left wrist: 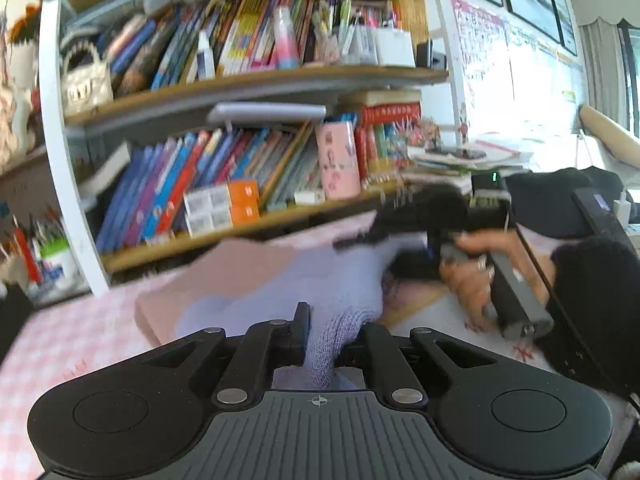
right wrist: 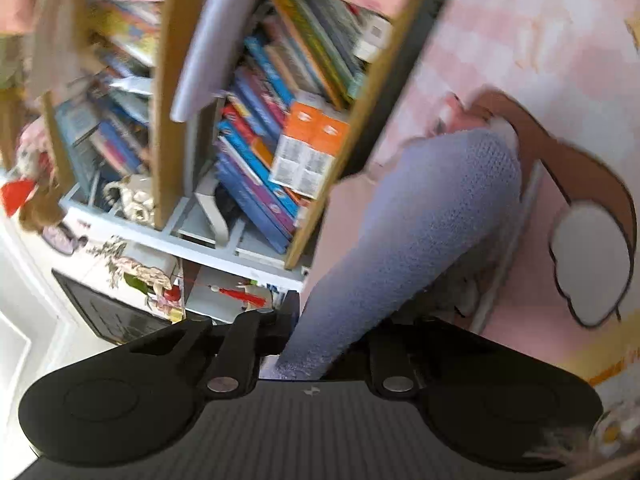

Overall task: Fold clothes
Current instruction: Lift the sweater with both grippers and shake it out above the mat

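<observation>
Left wrist view: both claws on the knit, fold not made

I judge the folding is only beginning. My left claw (left wrist: 334, 334) is clenched on the lavender knit garment (left wrist: 304, 280), which hangs stretched above the pink counter (left wrist: 68, 356). My right claw (right wrist: 334, 330) also grasps this garment. Laying it folded remains.

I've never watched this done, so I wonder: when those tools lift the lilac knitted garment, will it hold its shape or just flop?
Probably flop: the lilac knitted garment bunches into a narrow fold where the left tool pinches it. It looks light, since it hangs from the right tool by a small pinch. Its loose, textured knit likely grips rather than slips.
</observation>
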Available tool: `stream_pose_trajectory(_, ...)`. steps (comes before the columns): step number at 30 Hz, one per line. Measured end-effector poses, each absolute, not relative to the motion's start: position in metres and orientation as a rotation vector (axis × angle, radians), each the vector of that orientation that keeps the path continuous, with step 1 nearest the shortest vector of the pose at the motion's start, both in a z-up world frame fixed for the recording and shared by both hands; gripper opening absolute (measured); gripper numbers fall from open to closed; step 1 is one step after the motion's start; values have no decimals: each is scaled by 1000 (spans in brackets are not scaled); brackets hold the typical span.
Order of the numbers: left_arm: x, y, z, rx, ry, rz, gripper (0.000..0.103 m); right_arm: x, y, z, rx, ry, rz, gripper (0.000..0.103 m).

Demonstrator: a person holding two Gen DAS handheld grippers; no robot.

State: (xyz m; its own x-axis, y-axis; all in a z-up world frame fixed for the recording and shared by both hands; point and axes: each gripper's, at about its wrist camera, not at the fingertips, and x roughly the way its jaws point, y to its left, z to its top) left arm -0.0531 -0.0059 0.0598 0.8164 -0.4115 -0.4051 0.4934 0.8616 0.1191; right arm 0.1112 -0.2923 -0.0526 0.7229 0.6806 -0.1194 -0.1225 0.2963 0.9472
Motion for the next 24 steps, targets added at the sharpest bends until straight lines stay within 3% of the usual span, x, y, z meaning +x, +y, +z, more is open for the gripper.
stream_pose_trajectory(8, -55, -27, 54, 178, 367, -618, 7, 102, -318, -35, 1176, 398, 588, 13)
stream_pose_trajectory(14, -38, -42, 46, 168, 443, -628, 7, 116, -333, -63, 1255, 571, 434, 13)
stream_pose_trajectory(21, -38, -46, 39, 194, 478, -627, 7, 115, -336, -61, 1210, 623, 380, 17)
stream_pose_trajectory(24, -36, -45, 37, 196, 490, -623, 7, 115, -336, -60, 1181, 642, 353, 29)
